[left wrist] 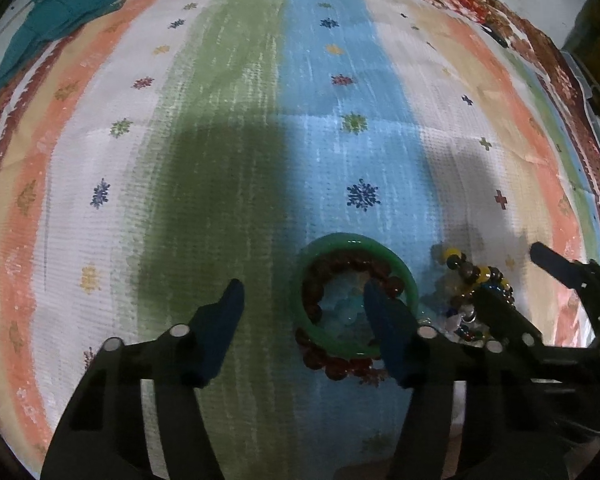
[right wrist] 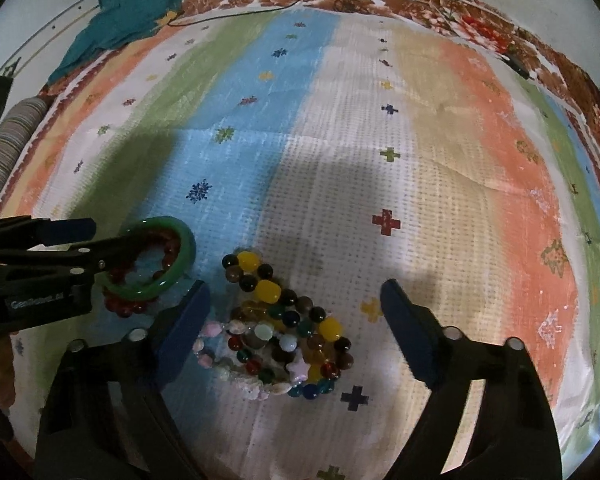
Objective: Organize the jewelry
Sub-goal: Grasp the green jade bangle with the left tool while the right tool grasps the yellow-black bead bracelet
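Beyond bracelets [right wrist: 284, 332], bare striped cloth [right wrist: 420, 140]

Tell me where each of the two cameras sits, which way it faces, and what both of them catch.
Left wrist: rides on the left claw, looking forward and down at the green bangle on the striped cloth; its own open fingers show, one tip inside the bangle, and the right claw enters at right.
Right wrist: rides on the right claw, open over the bead bracelet pile; the left claw enters at left.
Shared: bangle, bead pile, cloth, teal fabric.
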Demonstrator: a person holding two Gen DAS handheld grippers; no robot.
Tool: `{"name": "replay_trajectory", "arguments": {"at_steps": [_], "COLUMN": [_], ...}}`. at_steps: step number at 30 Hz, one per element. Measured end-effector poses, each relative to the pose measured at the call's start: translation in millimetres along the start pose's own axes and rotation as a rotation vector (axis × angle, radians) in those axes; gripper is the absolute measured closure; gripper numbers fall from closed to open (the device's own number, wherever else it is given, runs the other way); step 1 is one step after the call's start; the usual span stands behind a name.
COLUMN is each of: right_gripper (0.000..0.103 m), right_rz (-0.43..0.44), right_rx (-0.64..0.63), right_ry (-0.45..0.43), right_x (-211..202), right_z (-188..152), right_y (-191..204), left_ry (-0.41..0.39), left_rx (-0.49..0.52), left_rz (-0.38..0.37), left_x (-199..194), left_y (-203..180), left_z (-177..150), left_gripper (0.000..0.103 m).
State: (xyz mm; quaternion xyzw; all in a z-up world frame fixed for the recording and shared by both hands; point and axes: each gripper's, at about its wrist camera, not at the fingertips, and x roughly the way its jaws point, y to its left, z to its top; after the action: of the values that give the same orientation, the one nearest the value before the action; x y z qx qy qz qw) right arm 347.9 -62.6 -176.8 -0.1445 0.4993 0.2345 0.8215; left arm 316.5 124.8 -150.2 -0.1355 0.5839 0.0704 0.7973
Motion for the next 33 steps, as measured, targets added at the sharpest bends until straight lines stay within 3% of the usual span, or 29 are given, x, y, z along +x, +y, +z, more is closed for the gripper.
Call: {"name": "replay_trajectory", "arguments": {"at_steps": [2,6,10,13,16,18,33], "right_gripper": [0.032,0.047,0.073,0.075,0.077,0.086,0.091], "right_rz": [0.005,0.019,0.022,0.038,0.045,0.038,0.029], "right_rx": [0.003,-0.009,-0.011,-0.013,-0.013,-0.014,0.005], "right_ry": [0.011,0.023,0.031,0.037,0.034,0.027,-0.008], "right_x": [4.5,10.4,13.7,15.7,16.1,15.1,2.0], "right_z": [0.4,1.3,1.9,0.7,0.5,1.2,5.3], "right_y": [0.4,3.8,4.0,3.2,2.2,1.7,-5.4], "left_ry": [0.008,0.026,0.028,0.031,0.03,0.031,-0.014], "left_rx": [-0.012,-0.021,-0.019,-0.022,-0.02,-0.028,0.023], "left_rz": [-0.013,-0.027,-0.027,-0.022,-0.021,-0.021,0.003], "left_x": [2.0,8.2,11.4,14.4,15.3,15.2,-3.0], "left_y": [0.7,0.6,-1.1,-1.3,-1.8,-0.6,-3.2], "left_z": [-0.1,-0.9,-0.6,-0.2,-0.8,0.0,-2.8], "left_gripper": [0.048,0.062,0.066,0.071,0.082,0.086,0.094]}}
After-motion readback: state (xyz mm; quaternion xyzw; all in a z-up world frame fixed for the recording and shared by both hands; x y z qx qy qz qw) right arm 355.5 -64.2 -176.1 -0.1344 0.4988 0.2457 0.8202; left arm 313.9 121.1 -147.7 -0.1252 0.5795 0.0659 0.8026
